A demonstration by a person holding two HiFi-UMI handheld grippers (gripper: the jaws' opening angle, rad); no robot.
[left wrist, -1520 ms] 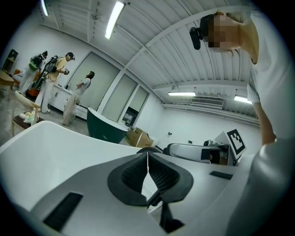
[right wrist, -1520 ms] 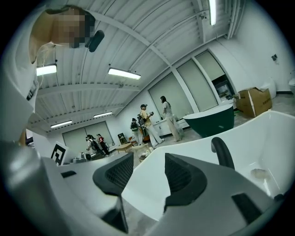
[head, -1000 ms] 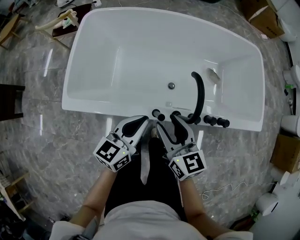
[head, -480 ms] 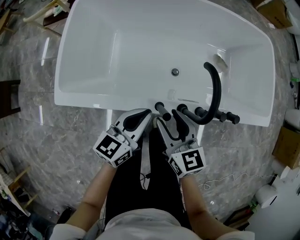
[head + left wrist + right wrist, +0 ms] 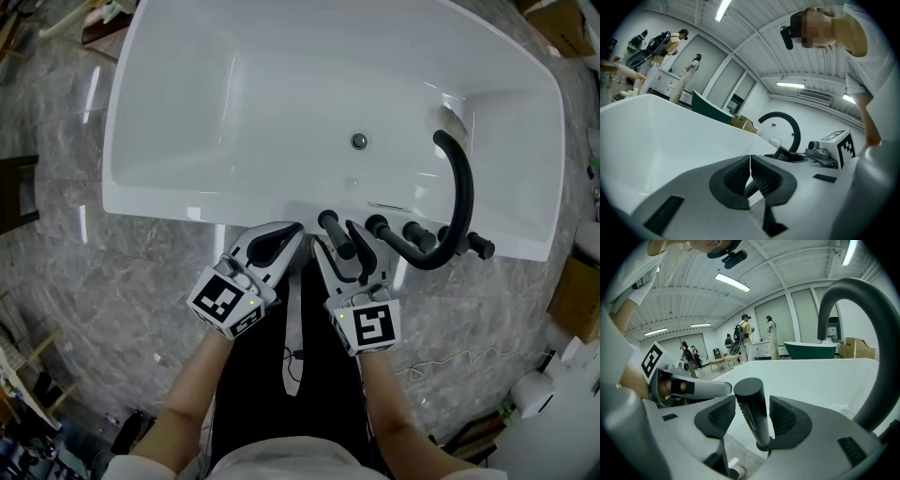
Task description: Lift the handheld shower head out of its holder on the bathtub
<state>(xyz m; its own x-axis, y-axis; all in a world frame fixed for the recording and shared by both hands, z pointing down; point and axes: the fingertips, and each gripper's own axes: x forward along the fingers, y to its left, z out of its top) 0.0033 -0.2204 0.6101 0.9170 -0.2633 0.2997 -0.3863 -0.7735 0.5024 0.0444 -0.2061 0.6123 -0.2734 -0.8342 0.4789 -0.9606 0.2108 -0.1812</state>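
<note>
Showing the stage just ahead of the grasp. The shower head (image 5: pixel 330 227), a black cylinder, stands slightly tilted on the near rim of the bathtub (image 5: pixel 187 202), a little right of the rim's middle. Judged from how it sits at the rim, it has not been lifted out. The holder itself cannot be made out beneath the gripper.

The right gripper (image 5: pixel 753 418) straddles the cylinder. Its two ribbed pads (image 5: pixel 723 416) stand one on each side, and a strip of white tub shows between each pad and the black shaft, so the jaws are spread and not pressing. The left gripper (image 5: pixel 750 161) is pinched closed on nothing, its tips meeting. It hangs just beside the right one at the outer side of the near rim and takes no part.

Further right along the same rim are black knobs (image 5: pixel 377 225) and a tall curved spout (image 5: pixel 464 187) that arches over the basin. Neither is touched.

Done: the right gripper is placed round the handle. Left: close the jaws on the shaft, then draw it up and out of its seat. The lift probably calls for a pull along the shaft's own axis. The nearest knob, just beside the right jaw, may be knocked if the gripper swings right.
</note>
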